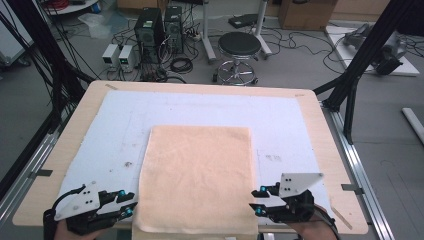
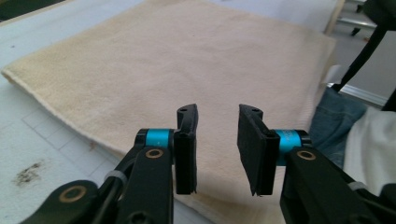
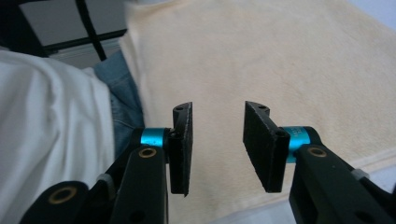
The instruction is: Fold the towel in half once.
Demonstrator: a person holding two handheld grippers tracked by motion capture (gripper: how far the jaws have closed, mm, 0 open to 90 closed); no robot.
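Note:
A folded beige towel (image 1: 197,175) lies flat on the white mat (image 1: 115,130), and its near edge reaches the table's front edge. My left gripper (image 1: 131,204) sits at the towel's near left corner, pointing right toward it. Its jaws are open over the towel (image 2: 187,60) in the left gripper view (image 2: 217,116), with nothing between them. My right gripper (image 1: 256,201) is at the near right corner, pointing left. In the right gripper view (image 3: 218,112) its jaws stand apart above the towel (image 3: 280,60), also holding nothing.
The mat covers a wooden table (image 1: 325,140). Beyond its far edge are a round stool (image 1: 239,50), computer towers (image 1: 149,30) and cables on the floor. Black frame legs (image 1: 360,65) stand at the right. The person's jeans (image 2: 336,116) and white shirt (image 3: 46,116) are close behind the front edge.

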